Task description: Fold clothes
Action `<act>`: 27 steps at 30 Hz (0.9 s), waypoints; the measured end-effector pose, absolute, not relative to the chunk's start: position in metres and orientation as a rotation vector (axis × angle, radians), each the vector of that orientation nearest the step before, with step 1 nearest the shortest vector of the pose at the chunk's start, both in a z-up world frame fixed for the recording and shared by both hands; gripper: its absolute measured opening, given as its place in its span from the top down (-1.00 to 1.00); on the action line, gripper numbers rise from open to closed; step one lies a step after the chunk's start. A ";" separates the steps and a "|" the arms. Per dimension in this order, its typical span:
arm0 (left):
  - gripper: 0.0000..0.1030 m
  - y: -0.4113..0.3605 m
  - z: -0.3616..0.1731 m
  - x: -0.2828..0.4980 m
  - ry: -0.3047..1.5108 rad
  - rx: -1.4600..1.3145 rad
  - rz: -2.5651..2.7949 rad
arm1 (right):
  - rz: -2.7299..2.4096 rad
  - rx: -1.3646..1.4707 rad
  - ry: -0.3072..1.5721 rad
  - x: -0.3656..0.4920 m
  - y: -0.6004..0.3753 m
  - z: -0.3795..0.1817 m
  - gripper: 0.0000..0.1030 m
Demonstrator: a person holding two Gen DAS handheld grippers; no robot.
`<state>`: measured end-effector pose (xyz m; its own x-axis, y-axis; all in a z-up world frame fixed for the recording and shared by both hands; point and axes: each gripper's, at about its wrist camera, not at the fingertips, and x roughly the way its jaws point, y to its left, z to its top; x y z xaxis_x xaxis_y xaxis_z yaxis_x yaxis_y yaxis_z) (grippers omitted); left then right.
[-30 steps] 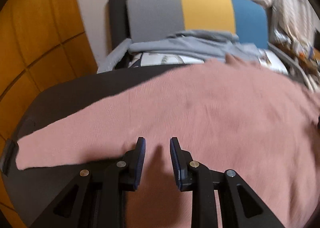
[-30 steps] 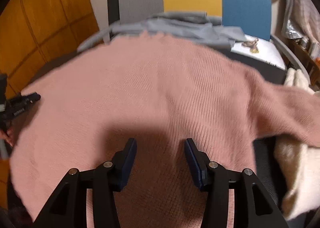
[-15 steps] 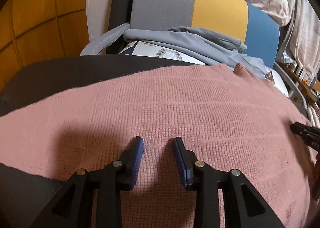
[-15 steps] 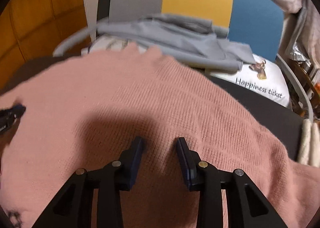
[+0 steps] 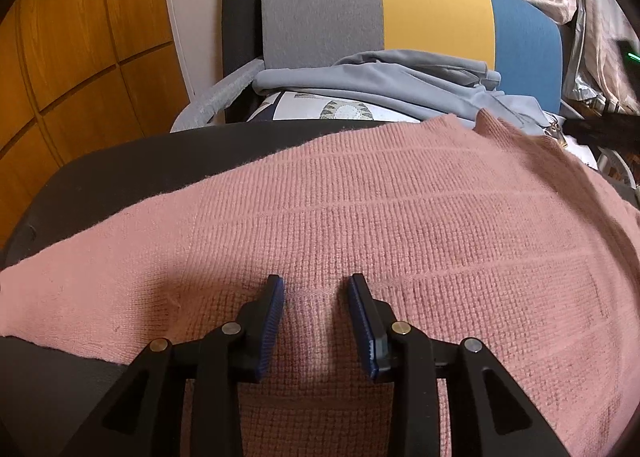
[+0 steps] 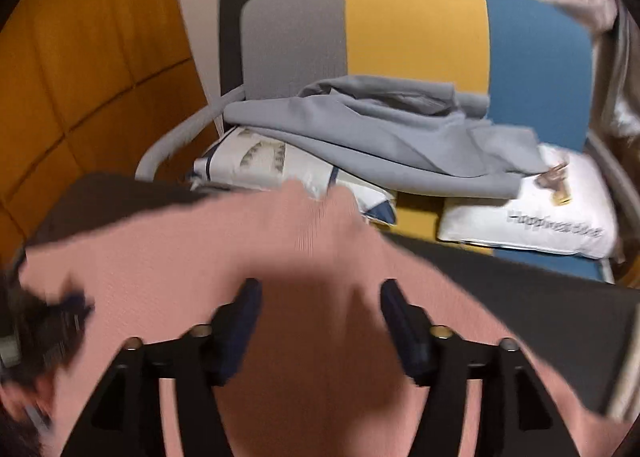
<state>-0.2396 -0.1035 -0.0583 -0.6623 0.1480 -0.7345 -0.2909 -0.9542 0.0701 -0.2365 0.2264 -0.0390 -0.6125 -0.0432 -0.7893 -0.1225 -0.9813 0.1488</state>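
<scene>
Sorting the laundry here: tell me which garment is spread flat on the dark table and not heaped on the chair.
The pink knit sweater. It lies spread across the dark table under both grippers, while the grey garment sits crumpled on the striped chair behind.

Dusty pink ribbed knit sweater [image 5: 400, 225], black table [image 5: 120, 173], chair back [image 5: 400, 13] in grey, yellow and blue blocks (vertical), pale grey-blue garment [image 5: 400, 85], orange wood panelling [image 5: 80, 37].

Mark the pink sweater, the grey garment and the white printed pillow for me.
pink sweater [image 5: 400, 217], left wrist view, middle of the knit.
grey garment [image 6: 360, 129], right wrist view, its flat fold.
white printed pillow [image 6: 532, 217], right wrist view, its front face.
</scene>
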 end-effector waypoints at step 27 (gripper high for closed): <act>0.31 -0.101 -0.060 -0.234 0.261 -1.126 2.686 | 2.960 -1.271 0.380 -0.326 0.226 0.006 0.79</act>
<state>-0.2339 -0.1012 -0.0598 -0.6834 0.1306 -0.7183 -0.2664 -0.9606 0.0788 -0.3256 0.2262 0.0065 -0.6884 -0.1849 -0.7014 0.0019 -0.9674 0.2532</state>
